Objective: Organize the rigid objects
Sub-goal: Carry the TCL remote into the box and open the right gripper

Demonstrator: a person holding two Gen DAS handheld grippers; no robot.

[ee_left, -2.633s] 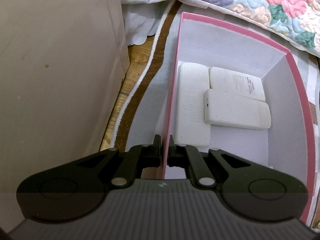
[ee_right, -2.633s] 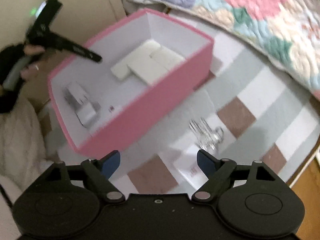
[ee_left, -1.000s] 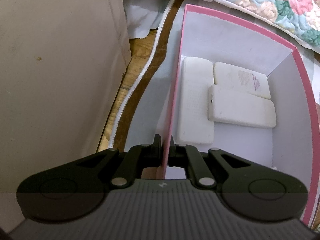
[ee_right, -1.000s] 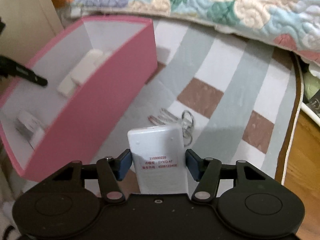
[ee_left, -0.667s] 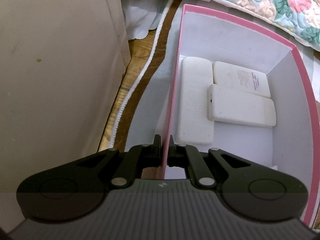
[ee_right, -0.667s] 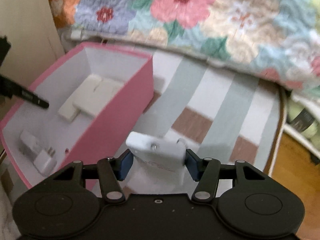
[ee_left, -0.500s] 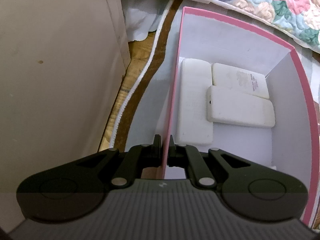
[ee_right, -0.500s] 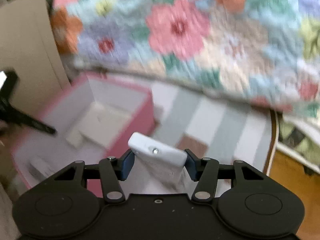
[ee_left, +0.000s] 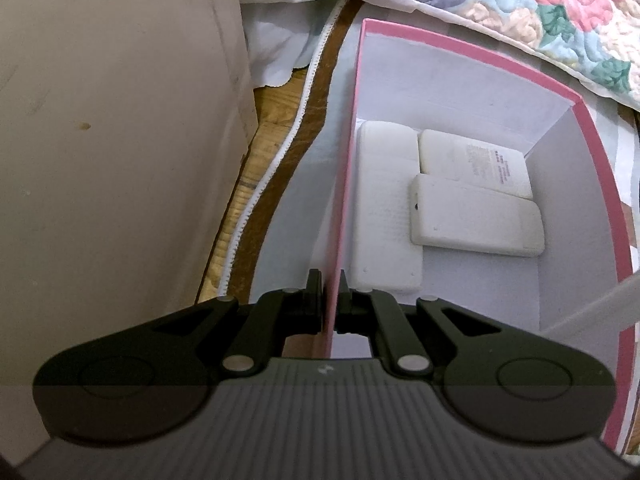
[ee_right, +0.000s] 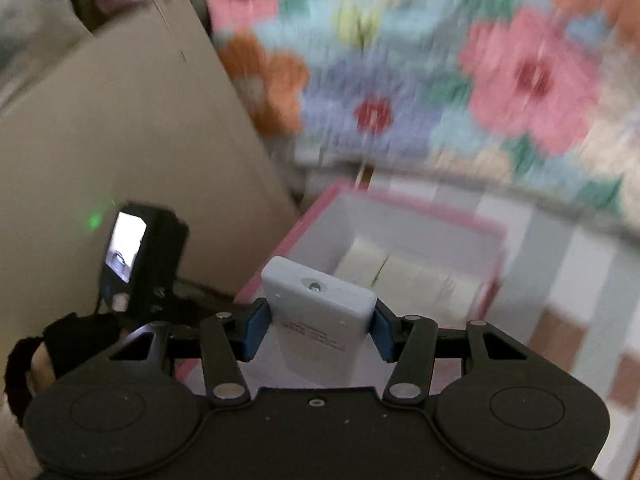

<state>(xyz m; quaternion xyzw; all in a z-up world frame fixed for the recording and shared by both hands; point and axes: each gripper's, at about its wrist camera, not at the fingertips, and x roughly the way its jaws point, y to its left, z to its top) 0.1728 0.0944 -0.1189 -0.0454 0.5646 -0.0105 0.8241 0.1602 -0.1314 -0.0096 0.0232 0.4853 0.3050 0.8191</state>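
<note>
Three flat white plastic devices [ee_left: 472, 204] already lie inside the pink cardboard box [ee_left: 592, 152]; your left gripper [ee_left: 330, 300] pinches its wall, your right gripper [ee_right: 318, 332] carries a fourth white remote [ee_right: 320, 312] above it.

We see a plain beige panel [ee_left: 120, 140], wall or furniture side, we can't tell which, filling the left of the left wrist view, with a small brown spot on it. Beside its foot, a strip of wooden floor [ee_left: 276, 108] shows. A striped cloth [ee_right: 560, 280] in grey, white and brown blocks covers the surface, its brown border with white trim [ee_left: 316, 80] curving along the floor strip. Behind lies a quilted floral bedspread [ee_right: 440, 80], pink, purple and orange flowers on pale blue, blurred in the right wrist view. White fabric [ee_left: 276, 20] bunches under its edge. Light is dim, warm indoor.
</note>
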